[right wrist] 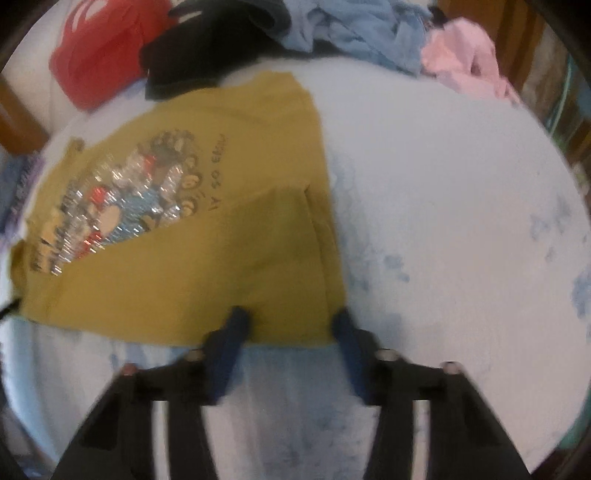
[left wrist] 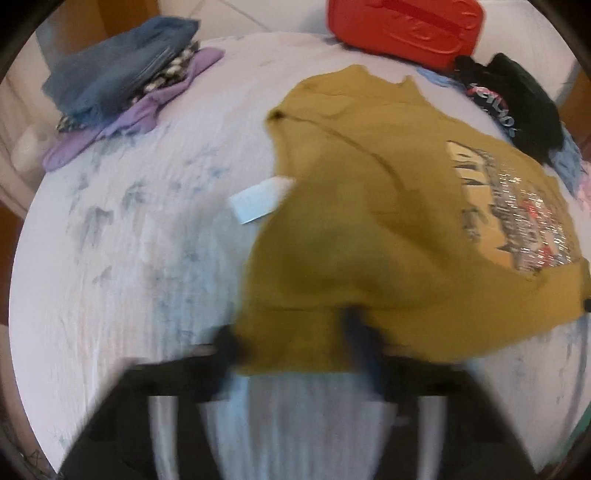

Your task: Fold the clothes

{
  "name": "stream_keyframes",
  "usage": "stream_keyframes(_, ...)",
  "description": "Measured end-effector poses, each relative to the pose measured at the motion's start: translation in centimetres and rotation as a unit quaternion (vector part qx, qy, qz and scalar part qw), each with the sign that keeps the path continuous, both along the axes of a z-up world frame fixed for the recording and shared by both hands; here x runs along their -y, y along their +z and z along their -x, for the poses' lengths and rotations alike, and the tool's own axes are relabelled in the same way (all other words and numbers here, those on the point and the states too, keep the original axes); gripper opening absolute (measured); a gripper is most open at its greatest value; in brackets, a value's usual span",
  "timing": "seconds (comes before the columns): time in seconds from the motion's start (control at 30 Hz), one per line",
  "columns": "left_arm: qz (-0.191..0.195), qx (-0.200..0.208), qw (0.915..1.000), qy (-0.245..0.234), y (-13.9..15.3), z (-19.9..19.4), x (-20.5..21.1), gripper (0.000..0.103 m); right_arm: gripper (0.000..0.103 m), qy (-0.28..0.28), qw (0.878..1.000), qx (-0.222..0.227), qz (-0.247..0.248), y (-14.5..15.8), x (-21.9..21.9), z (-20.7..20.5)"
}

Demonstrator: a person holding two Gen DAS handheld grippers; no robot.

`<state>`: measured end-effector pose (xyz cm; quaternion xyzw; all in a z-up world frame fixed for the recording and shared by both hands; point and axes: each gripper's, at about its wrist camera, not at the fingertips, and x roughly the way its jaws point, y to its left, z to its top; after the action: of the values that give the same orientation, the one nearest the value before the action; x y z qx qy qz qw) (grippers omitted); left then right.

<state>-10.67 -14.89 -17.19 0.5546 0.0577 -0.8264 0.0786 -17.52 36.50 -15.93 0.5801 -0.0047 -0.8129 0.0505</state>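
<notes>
A mustard T-shirt [left wrist: 388, 221] with a glittery print lies spread on the pale bedsheet [left wrist: 129, 240]. Its near hem reaches between the blue fingers of my left gripper [left wrist: 291, 334], which is shut on that hem; the cloth drapes over the left finger. A white label [left wrist: 258, 199] sticks out at the shirt's left edge. In the right wrist view the same T-shirt [right wrist: 184, 258] has a side folded over. My right gripper [right wrist: 290, 323] is shut on its near right corner. Both views are motion-blurred.
A folded stack, blue jeans [left wrist: 122, 74] on top of a purple garment [left wrist: 147, 107], sits far left. A red case [left wrist: 406, 29] and a black garment [left wrist: 517, 107] lie beyond the shirt. Light blue clothes [right wrist: 354, 33] and pink clothes [right wrist: 465, 62] are heaped far right.
</notes>
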Motion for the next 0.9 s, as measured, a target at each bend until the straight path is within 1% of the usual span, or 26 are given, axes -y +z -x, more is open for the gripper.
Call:
stream_keyframes(0.03, 0.018, 0.000, 0.9998, 0.002, 0.2, -0.1, -0.4, 0.014, 0.018, 0.004, 1.000, -0.002, 0.003, 0.1, 0.3, 0.0)
stream_keyframes(0.07, 0.033, -0.004, 0.9995, 0.002, 0.5, -0.1, -0.9, 0.013, 0.017, 0.006, 1.000, -0.006, 0.000, 0.4, 0.5, -0.1)
stream_keyframes(0.1, 0.030, -0.011, 0.9994, 0.009, 0.9, -0.3, -0.9, 0.013, 0.016, 0.007, 1.000, -0.010, -0.002, 0.6, 0.7, -0.1)
stream_keyframes(0.17, 0.010, -0.014, 0.9995, 0.028, 1.6, -0.9, 0.0, 0.012, 0.015, 0.006, 1.000, -0.016, 0.000, 1.2, 0.8, -0.2)
stream_keyframes(0.23, -0.009, -0.013, 0.9991, 0.038, 2.3, -1.4, 0.9, 0.012, 0.015, -0.009, 0.999, -0.018, 0.025, 2.2, -0.1, -0.4)
stream_keyframes(0.3, -0.029, -0.004, 0.9987, 0.041, 2.5, -2.0, 1.4, 0.012, 0.015, -0.020, 0.998, -0.019, 0.053, 3.4, -1.0, -0.7)
stream_keyframes(0.37, -0.049, 0.004, 0.9978, 0.044, 2.7, -2.7, 1.9, 0.012, 0.015, -0.023, 0.997, -0.019, 0.068, 4.2, -1.3, -1.2)
stream_keyframes(0.43, -0.057, 0.005, 0.9974, 0.044, 3.9, -3.8, 1.5, 0.012, 0.015, -0.021, 0.997, -0.025, 0.072, 5.3, -1.3, -1.9)
stream_keyframes(0.53, -0.056, -0.006, 0.9977, 0.038, 5.9, -5.5, 0.8, 0.012, 0.015, -0.022, 0.996, -0.040, 0.079, 7.3, -1.3, -3.1)
stream_keyframes(0.6, -0.054, 0.000, 0.9980, 0.031, 6.8, -6.9, 0.6, 0.012, 0.015, -0.020, 0.996, -0.042, 0.080, 8.5, -1.5, -4.1)
stream_keyframes(0.63, -0.053, 0.008, 0.9981, 0.030, 6.7, -7.3, 0.6, 0.012, 0.015, -0.019, 0.996, -0.035, 0.079, 8.8, -1.6, -4.6)
stream_keyframes(0.7, -0.054, 0.043, 0.9972, 0.026, 5.2, -8.3, 0.5, 0.012, 0.015, -0.021, 0.997, -0.008, 0.075, 8.4, -2.2, -5.8)
stream_keyframes(0.83, -0.061, 0.102, 0.9927, 0.020, 1.6, -9.7, 0.3, 0.016, 0.016, -0.047, 0.993, 0.072, 0.087, 4.8, -4.2, -7.9)
stream_keyframes(0.87, -0.045, 0.107, 0.9931, 0.018, 1.4, -9.6, 0.2, 0.021, 0.018, -0.052, 0.991, 0.087, 0.087, 3.9, -4.6, -8.3)
stream_keyframes(0.9, -0.029, 0.104, 0.9940, 0.016, 1.9, -9.4, 0.2, 0.025, 0.028, -0.053, 0.991, 0.094, 0.080, 3.3, -4.6, -8.4)
